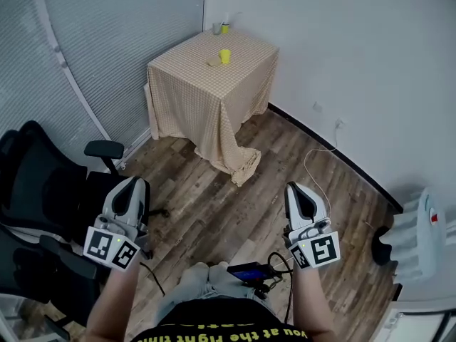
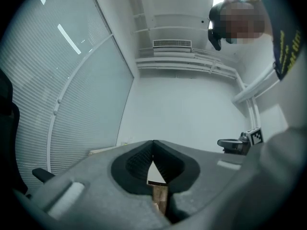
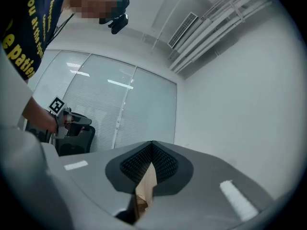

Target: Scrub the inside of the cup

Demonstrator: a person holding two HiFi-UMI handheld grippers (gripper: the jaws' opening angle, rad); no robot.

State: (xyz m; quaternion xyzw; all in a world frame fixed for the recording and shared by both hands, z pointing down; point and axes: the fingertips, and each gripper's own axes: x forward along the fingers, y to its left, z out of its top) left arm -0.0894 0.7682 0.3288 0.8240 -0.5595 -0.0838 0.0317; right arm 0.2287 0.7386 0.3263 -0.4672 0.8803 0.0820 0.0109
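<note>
The cup (image 1: 224, 55) stands far ahead on the desk (image 1: 185, 66).
Left hand-held gripper (image 1: 132, 184) and right hand-held gripper (image 1: 299, 189) are closed, empty; neither is clearly nearer.

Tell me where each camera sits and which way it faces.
Head view: on the person's head, steeply down at wood floor, clothed table, yellow cup; shows forearms, left gripper, right gripper.
Left gripper view: on that gripper, tilted up at white wall and blinds; shows shut jaws, shirt.
Right gripper view: likewise tilted up at wall and blinds; shows shut jaws, shirt.
Shared: each gripper view catches the other gripper.
</note>
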